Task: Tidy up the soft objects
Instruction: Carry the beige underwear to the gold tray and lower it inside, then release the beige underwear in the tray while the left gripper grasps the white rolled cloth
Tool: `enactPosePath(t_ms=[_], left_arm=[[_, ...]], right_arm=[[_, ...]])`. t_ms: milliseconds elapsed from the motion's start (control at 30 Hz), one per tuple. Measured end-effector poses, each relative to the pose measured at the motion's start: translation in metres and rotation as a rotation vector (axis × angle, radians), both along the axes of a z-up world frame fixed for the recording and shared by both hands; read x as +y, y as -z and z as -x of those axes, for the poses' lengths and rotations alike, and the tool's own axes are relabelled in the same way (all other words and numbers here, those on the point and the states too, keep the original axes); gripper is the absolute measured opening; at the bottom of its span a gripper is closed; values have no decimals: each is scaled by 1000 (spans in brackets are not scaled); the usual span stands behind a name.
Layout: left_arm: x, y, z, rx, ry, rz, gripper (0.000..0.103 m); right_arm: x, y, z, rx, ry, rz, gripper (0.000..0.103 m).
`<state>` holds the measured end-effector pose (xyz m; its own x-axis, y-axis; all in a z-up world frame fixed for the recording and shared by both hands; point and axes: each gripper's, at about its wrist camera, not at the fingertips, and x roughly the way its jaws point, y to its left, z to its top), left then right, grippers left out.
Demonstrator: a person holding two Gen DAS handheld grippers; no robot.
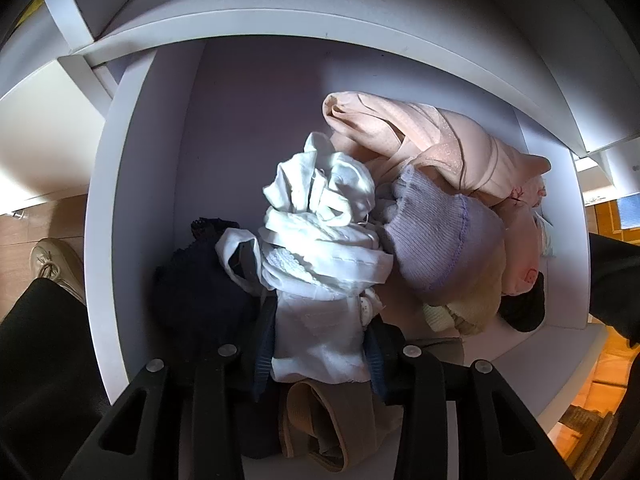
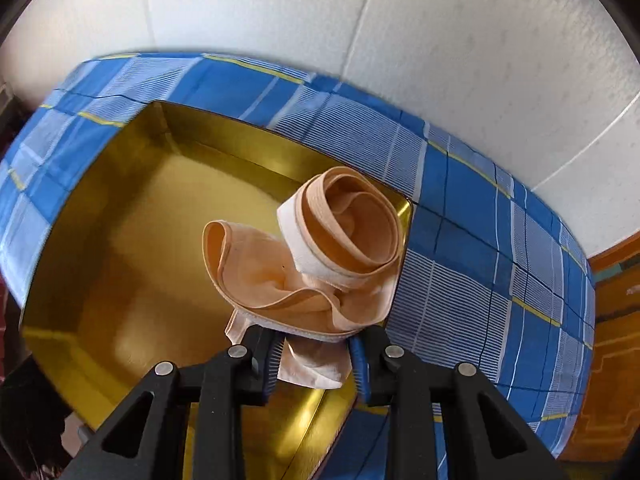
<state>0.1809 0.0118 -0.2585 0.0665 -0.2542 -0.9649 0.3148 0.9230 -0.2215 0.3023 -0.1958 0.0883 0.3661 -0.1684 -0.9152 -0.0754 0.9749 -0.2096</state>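
Note:
In the left wrist view my left gripper is shut on a crumpled white garment over an open white drawer. Around it lie a pale pink garment, a lilac knit piece, dark clothing and a tan stocking under the fingers. In the right wrist view my right gripper is shut on a peach garment with a banded hem. It hangs over the right part of a gold box that sits on a blue checked cloth.
A yellow-cream item and a black piece lie at the drawer's right end. A person's leg and beige shoe are left of the drawer. White wall panels rise behind the cloth-covered surface.

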Motion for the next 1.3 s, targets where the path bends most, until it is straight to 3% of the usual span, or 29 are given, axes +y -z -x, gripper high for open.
enactPosePath(t_ms=[100, 233, 367, 467, 533, 633, 900, 1100, 1233, 1300], left_arm=[[0, 0, 0, 0, 0, 0, 41], [0, 0, 0, 0, -1, 0, 41], [-1, 0, 0, -2, 0, -4, 41], [-2, 1, 0, -6, 3, -8, 41], [-3, 2, 0, -6, 4, -9, 41], [-5, 2, 0, -4, 7, -11, 40], [-5, 2, 0, -3, 9, -11, 40], [-6, 2, 0, -3, 8, -11, 40], [-7, 2, 0, -4, 7, -10, 40], [-6, 3, 0, -6, 9, -12, 40]], right_arm=[[-3, 13, -18, 13, 47, 16, 30], [0, 23, -30, 6, 66, 123, 32], [6, 24, -30, -43, 59, 272, 36], [9, 18, -27, -103, 28, 302, 36], [13, 14, -24, -128, -8, 266, 34], [16, 19, -21, -92, -35, 220, 27], [1, 34, -18, -82, 27, 237, 26], [-9, 5, 20, -203, 23, 37, 30], [-9, -12, 78, -270, -59, -120, 30], [-7, -14, 106, -290, -99, -136, 30]])
